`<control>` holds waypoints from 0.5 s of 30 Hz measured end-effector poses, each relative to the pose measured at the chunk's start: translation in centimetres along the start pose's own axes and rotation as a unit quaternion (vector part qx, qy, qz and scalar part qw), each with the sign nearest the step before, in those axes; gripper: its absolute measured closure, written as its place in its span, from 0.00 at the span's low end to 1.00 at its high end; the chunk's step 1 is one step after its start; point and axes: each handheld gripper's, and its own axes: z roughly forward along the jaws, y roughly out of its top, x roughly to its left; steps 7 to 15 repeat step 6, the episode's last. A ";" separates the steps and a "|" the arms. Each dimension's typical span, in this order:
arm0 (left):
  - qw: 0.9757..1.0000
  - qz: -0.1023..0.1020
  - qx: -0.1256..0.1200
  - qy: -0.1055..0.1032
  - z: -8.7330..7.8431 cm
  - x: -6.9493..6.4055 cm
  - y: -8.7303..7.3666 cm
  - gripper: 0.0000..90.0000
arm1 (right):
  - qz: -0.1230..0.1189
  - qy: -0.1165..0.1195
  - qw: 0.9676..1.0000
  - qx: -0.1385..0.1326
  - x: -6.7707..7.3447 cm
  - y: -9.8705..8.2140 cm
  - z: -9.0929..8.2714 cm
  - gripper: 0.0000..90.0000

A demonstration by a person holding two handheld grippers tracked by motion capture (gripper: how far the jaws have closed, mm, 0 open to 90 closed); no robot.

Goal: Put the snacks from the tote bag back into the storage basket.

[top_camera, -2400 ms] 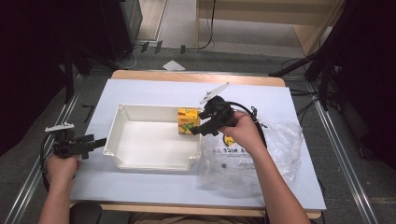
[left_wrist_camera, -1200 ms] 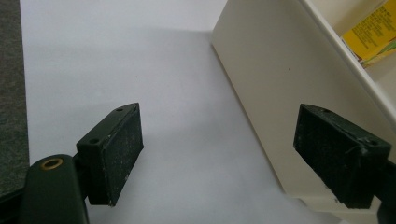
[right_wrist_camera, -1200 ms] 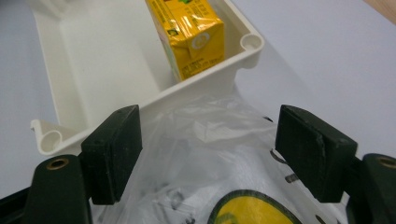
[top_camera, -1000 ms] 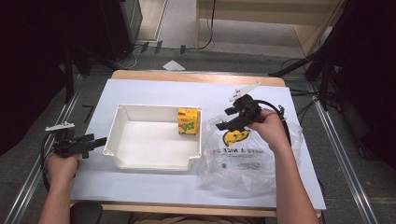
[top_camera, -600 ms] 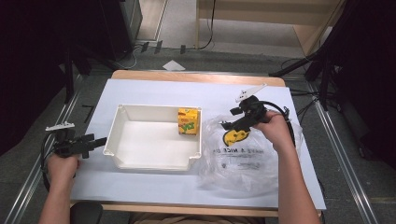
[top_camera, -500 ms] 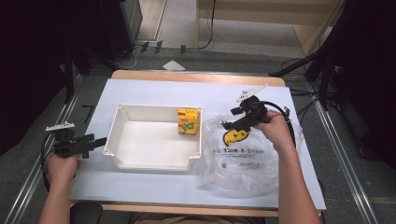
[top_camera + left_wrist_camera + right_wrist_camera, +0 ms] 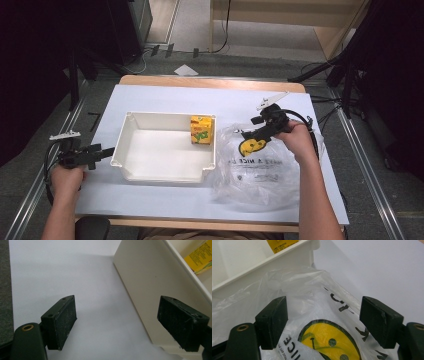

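White table (image 7: 165, 100) standing on a grey floor, dark stands and cables beyond the far edge. Sitting left of centre: white bin (image 7: 130, 150), with a yellow carton (image 7: 201, 129) standing upright in its far right corner, against the right wall.

Lying just right of the bin, touching its right wall: clear plastic bag (image 7: 260, 170) printed with a yellow smiley (image 7: 248, 146) and black lettering, crumpled and spreading toward the near edge.

Right gripper (image 7: 248, 133) hovering over the bag's far left part, pointing left and down toward the smiley; jaws standing wide apart, holding nothing. Judging from the right gripper view, bag (image 7: 312, 315) lying directly below and between the pads (image 7: 273, 320), smiley (image 7: 329, 342) centred under the gap, bin rim (image 7: 262, 267) just beyond. Coming move likely turning on this: film straight ahead and below, so a short drop and a pinch on a raised fold.

Left gripper (image 7: 102, 151) resting at the table's left edge, pointing right at the bin's left wall, jaws also wide, gripping nothing; well apart from the bag, so right hand (image 7: 300, 140) clearly nearer.

Hard to make out: bag's contents, if any; bag mouth's position; contact between pads and film. Carton cut off at the frame edge in both gripper views.
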 end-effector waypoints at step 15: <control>1.000 -0.001 0.000 0.000 0.0 0.0 0.0 0.19 | -0.001 0.002 1.000 0.003 0.1 0.1 0.1 0.26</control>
